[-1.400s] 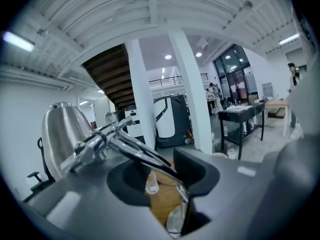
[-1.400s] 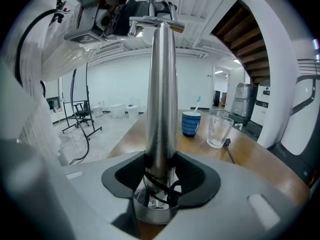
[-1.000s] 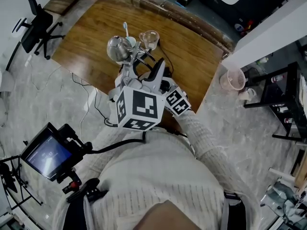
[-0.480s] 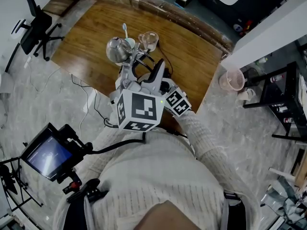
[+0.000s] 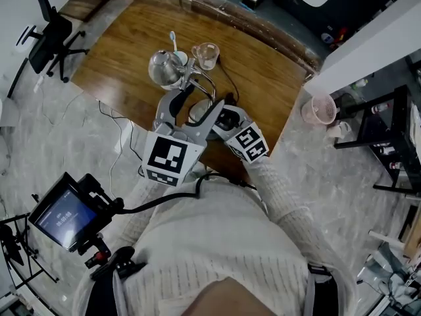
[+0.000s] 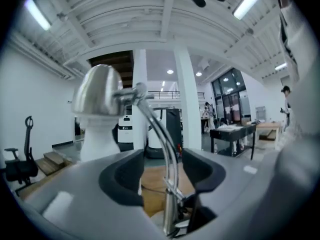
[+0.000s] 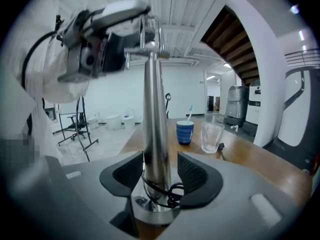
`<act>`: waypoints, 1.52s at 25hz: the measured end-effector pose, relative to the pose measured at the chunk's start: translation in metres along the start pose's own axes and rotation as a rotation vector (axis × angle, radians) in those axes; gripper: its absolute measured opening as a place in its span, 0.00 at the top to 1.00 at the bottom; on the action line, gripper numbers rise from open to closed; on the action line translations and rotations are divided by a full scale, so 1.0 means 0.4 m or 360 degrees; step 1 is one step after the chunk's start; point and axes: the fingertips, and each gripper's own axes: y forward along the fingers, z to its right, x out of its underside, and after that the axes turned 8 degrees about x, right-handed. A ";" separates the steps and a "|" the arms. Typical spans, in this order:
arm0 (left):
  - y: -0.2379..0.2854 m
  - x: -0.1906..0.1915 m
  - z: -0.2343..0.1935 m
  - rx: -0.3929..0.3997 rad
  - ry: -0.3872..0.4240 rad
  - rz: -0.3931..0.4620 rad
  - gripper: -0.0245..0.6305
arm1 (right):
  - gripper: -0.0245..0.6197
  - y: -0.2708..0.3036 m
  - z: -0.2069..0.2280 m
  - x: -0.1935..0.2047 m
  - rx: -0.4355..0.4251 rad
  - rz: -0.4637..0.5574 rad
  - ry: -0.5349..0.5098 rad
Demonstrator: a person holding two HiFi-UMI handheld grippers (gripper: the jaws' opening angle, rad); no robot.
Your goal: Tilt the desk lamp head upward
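Chrome desk lamp on wooden table, both grippers at it.
Lamp head point(image 5: 161, 68) over mid-table point(image 5: 118, 45), near-left of blue cup w/ toothbrush point(image 7: 185, 132) & glass point(image 7: 212, 136), both far of the post. L gripper point(image 6: 160, 176): jaws spread, just been opening, thin curved lamp arm point(image 6: 162, 134) between pads w/ gaps both sides, no pinch. R gripper point(image 7: 160, 171): jaws spread, just been opening, upright post point(image 7: 155, 134) between them near base; left pad just beside post, gap at right. Black cord point(image 7: 170, 194) looped round post foot.
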 end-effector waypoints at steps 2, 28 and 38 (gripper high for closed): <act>-0.025 0.043 -0.014 0.0007 -0.0109 0.0043 0.62 | 0.62 -0.040 0.010 -0.037 0.0023 0.0124 0.0121; -0.066 0.272 0.082 0.0044 -0.0324 -0.0210 0.95 | 0.96 -0.226 -0.064 -0.225 0.0245 0.0280 0.0406; -0.057 0.278 0.072 0.0046 -0.0403 -0.0211 0.95 | 0.96 -0.225 -0.066 -0.228 0.0234 0.0259 0.0383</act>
